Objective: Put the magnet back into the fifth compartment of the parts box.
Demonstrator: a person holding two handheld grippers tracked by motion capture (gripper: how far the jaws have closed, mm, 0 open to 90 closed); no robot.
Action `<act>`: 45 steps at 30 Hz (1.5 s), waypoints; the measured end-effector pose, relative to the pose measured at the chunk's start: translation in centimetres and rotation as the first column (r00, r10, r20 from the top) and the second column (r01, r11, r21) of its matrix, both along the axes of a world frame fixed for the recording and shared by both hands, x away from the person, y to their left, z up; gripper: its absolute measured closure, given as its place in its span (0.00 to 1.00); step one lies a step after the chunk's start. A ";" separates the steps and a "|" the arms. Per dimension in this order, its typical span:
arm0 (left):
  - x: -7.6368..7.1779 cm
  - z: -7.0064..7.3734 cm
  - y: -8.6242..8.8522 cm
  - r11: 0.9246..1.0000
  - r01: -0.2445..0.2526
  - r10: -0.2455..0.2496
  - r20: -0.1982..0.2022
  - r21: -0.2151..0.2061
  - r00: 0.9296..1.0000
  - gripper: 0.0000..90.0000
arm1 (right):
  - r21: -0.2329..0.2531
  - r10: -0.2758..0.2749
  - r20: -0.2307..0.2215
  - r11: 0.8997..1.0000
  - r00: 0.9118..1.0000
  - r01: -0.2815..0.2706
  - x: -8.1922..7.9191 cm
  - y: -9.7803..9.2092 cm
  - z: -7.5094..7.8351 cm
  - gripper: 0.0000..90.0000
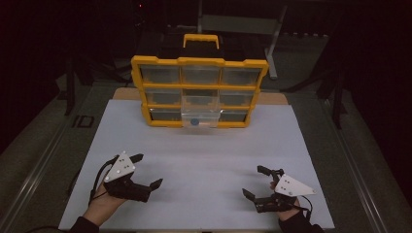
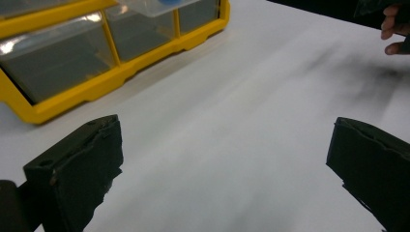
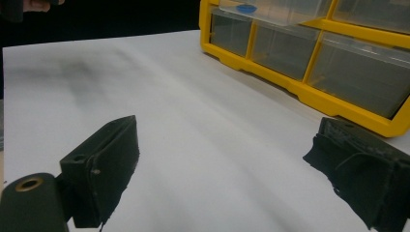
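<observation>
Both the left gripper (image 1: 146, 171) and right gripper (image 1: 256, 182) are hovering with fingers spread wide and empty over the white worktop (image 1: 204, 160), a yellow drawer organizer (image 1: 199, 92) standing well beyond them.

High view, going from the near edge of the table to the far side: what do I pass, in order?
The two open tools, left and right, side by side → bare white sheet → pulled-out clear drawer holding a small blue thing → yellow organizer → its handle.
</observation>
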State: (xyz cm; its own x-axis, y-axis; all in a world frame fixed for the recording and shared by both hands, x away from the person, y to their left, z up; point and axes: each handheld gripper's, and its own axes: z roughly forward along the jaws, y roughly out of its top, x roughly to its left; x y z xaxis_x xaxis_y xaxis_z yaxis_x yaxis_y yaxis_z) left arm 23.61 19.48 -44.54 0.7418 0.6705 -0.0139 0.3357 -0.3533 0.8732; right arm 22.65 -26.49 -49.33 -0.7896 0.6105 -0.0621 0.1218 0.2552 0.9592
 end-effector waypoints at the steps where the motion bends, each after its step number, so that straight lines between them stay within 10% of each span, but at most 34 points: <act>1: -0.1 -0.2 0.1 1.000 -0.006 0.006 0.004 -0.001 1.000 0.00 | 0.002 -0.002 -0.002 1.000 1.000 0.002 0.0 0.0 0.0 0.10; 25: -2.2 -5.1 2.5 0.994 -0.094 0.093 -0.009 -0.053 0.996 0.00 | -0.004 -0.003 -0.006 1.000 1.000 0.003 0.0 0.0 -0.1 0.10; 37: -2.7 -6.5 4.1 0.964 -0.248 0.252 0.030 -0.094 0.967 0.00 | -0.010 -0.004 -0.005 1.000 1.000 0.004 0.1 0.0 -0.1 0.10; 45: -2.7 -6.6 3.9 0.962 -0.255 0.262 0.064 -0.095 0.963 0.00 | -0.006 -0.004 -0.009 1.000 1.000 0.004 0.1 0.0 -0.2 0.10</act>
State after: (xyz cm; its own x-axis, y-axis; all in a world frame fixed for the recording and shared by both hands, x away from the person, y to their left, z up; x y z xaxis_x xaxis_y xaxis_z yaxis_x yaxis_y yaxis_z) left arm 20.92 23.42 -51.14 0.5445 0.8382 -0.0301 0.3377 -0.1862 0.9226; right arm 22.73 -26.49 -49.52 -0.7874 0.6136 -0.0590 0.1313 0.2604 0.9565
